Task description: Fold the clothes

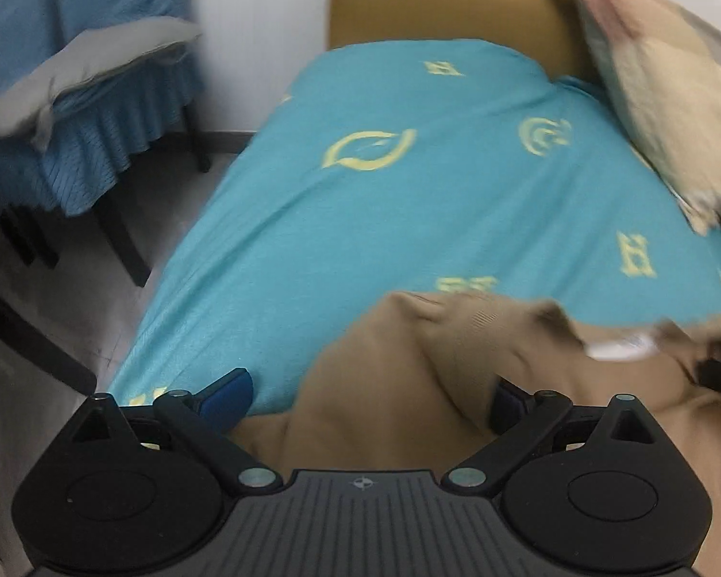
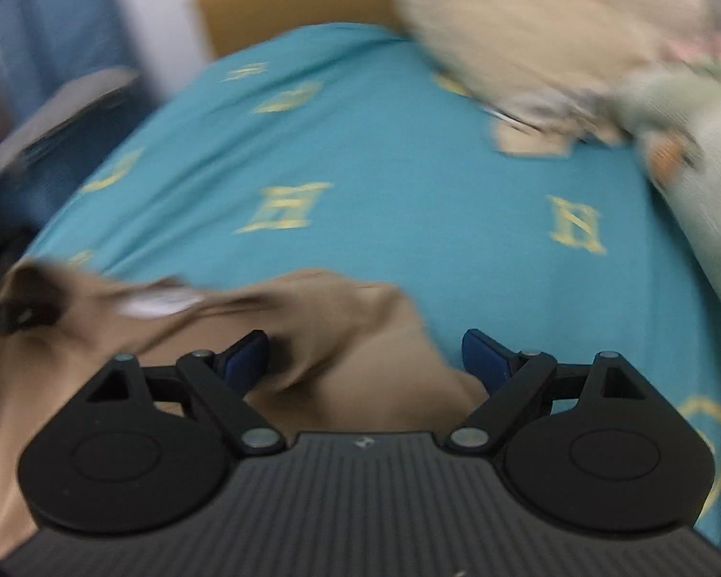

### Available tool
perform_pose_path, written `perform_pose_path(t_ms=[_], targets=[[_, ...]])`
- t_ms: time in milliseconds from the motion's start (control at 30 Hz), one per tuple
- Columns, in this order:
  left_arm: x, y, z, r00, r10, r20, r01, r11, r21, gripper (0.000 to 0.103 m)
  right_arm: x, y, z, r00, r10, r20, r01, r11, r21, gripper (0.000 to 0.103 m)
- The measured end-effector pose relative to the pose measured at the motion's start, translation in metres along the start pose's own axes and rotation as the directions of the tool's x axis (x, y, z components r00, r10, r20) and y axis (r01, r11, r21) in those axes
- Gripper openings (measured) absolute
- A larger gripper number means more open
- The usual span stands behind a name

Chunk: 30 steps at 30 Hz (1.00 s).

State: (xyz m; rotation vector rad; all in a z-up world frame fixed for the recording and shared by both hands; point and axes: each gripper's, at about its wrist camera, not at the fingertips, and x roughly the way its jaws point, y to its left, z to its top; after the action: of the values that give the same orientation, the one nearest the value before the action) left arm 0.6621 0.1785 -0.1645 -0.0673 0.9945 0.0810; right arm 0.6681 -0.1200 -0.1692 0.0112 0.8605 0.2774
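So both claws are down at the near end of the bed (image 1: 408, 202), which has a teal sheet with yellow printed shapes on it. The tan garment (image 1: 384, 384) is bunched up at that near edge, all lumpy folds, with what looks like a white label showing near its top edge off to the right in the left wrist view.

Left claw (image 1: 365, 399) is spread wide, blue pads (image 1: 228, 396) far apart, and the tan cloth sits in the gap between them. The right-side pad is half buried behind a fold. It isn't pinching anything as far as I can see, the fabric is just lying between the fingers.

Right claw (image 2: 363, 360) is the same deal: wide open, blue pads (image 2: 245, 360) apart, with a hump of the tan garment (image 2: 351, 336) rising between them and covering more of the left side. That view is pretty motion-blurred, so the details are mushy.

Further up the bed on the right there's a beige pillow (image 1: 663, 110) leaning against a mustard-coloured headboard (image 1: 437, 0), and in the right wrist view a pale green fabric thing (image 2: 697, 154) sits beside it, too blurry to name. Off to the left of the bed is a chair (image 1: 86, 110) with a blue skirted cover and a grey cloth (image 1: 72, 77) draped across it.
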Motion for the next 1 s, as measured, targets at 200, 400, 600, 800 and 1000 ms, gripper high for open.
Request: perform_pose_path(t_ms=[200,400,600,800,1000], targets=[[-0.082,-0.007,-0.028,0.988,-0.015,0.154,0.008,0.999,0.042,0.101,-0.066,0.019,-0.018,0.989,-0.017,0.145,0.01,0.999,0.047,0.089],[-0.202,-0.007,-0.101,0.94,-0.016,0.34,0.013,1.0,0.009,0.103,-0.174,0.037,-0.081,0.954,-0.057,0.295,0.033,0.996,0.086,0.089],[-0.322,-0.035,-0.21,0.905,-0.029,0.424,0.018,0.999,0.03,0.103,-0.279,0.058,-0.163,0.943,-0.075,0.325,0.053,0.996,0.075,0.089],[-0.384,-0.053,-0.308,0.891,-0.008,0.453,0.001,1.0,0.016,0.103,-0.368,0.07,-0.241,0.918,-0.002,0.397,-0.046,0.992,0.113,0.089],[-0.395,-0.049,-0.346,0.919,0.0,0.394,0.024,0.998,-0.058,0.103,-0.4,0.069,-0.289,0.907,0.004,0.42,-0.048,0.994,0.095,0.088]])
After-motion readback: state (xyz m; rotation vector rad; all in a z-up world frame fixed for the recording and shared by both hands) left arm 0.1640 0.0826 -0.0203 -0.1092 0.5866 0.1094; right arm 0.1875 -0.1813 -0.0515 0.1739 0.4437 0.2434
